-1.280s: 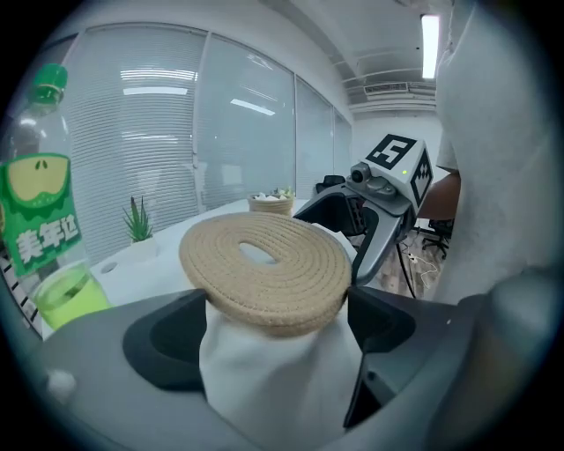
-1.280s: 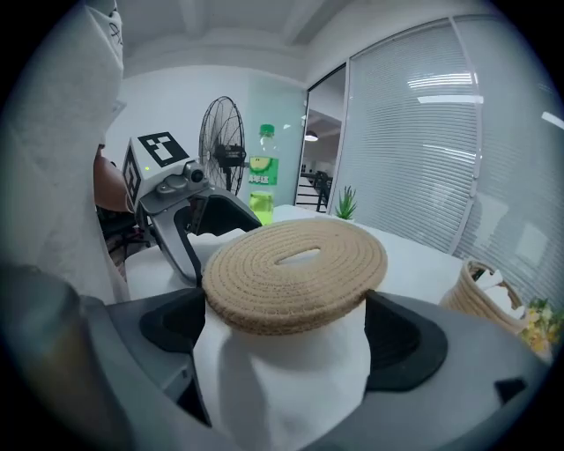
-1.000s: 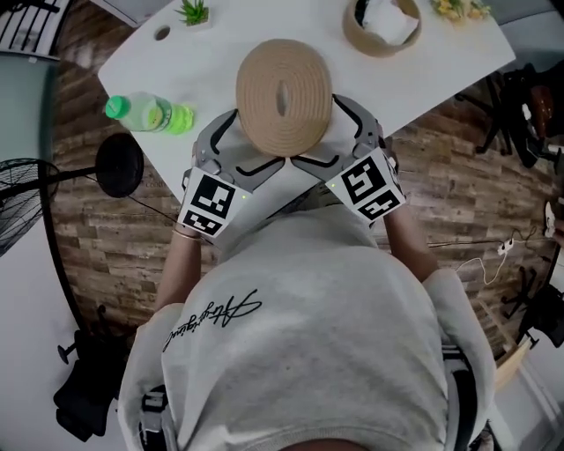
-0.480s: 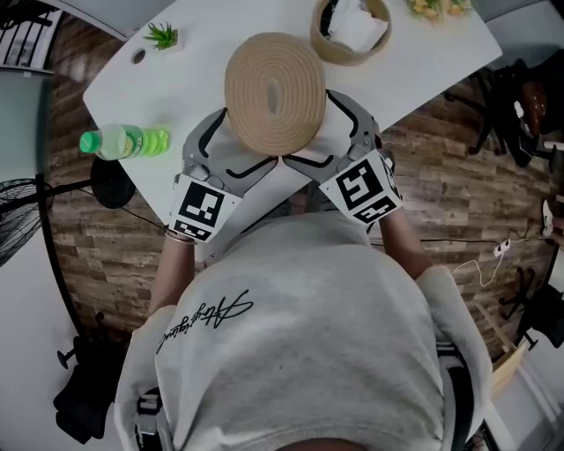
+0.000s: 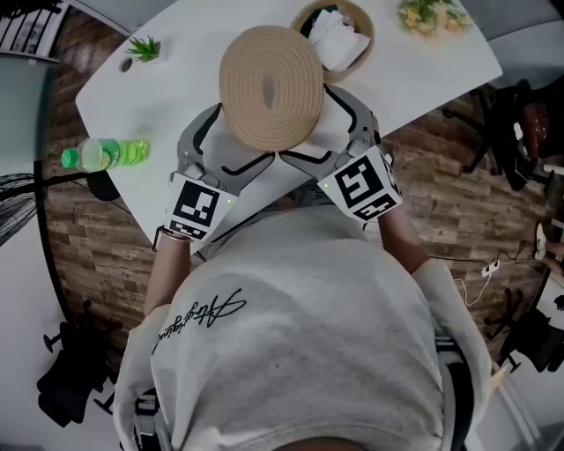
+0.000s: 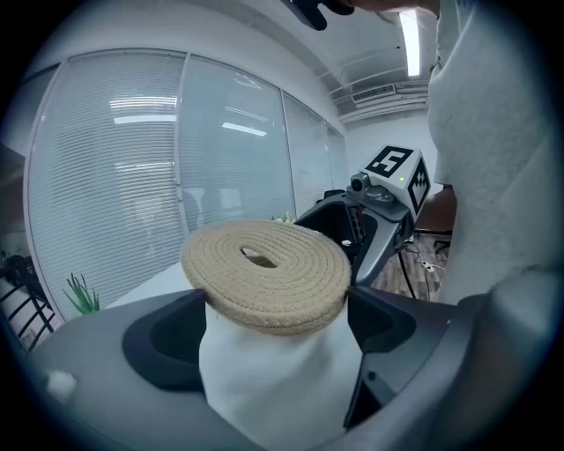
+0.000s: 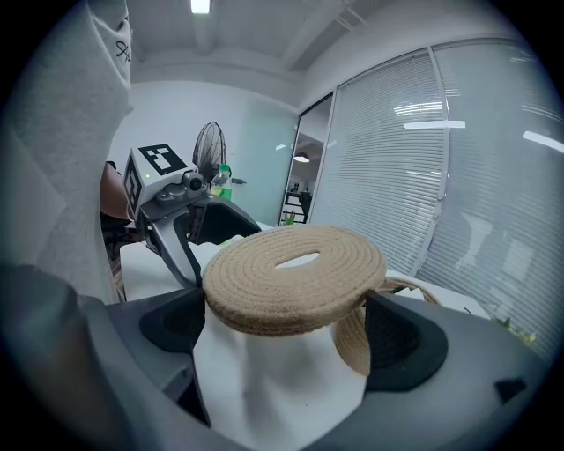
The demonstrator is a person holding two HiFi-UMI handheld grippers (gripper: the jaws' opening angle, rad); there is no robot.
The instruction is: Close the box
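Two tools, the left tool (image 5: 222,150) and the right tool (image 5: 342,134), are clamping the lid (image 5: 270,86) by its rim and carrying it above the counter (image 5: 167,92), now nearer the open box (image 5: 359,19) than a second ago, so closing is approaching.

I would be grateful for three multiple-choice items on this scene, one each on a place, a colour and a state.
1. In the head view, where is the basket from the lid?
A. up and right
B. directly left
C. on the floor
2. What colour is the bottle?
A. red
B. green
C. blue
3. The basket is:
A. closed
B. open
C. overturned

Answers:
1 A: its rim shows past the lid's upper right edge.
2 B: its body is bright green.
3 B: the left tool and right tool hold the lid off it.
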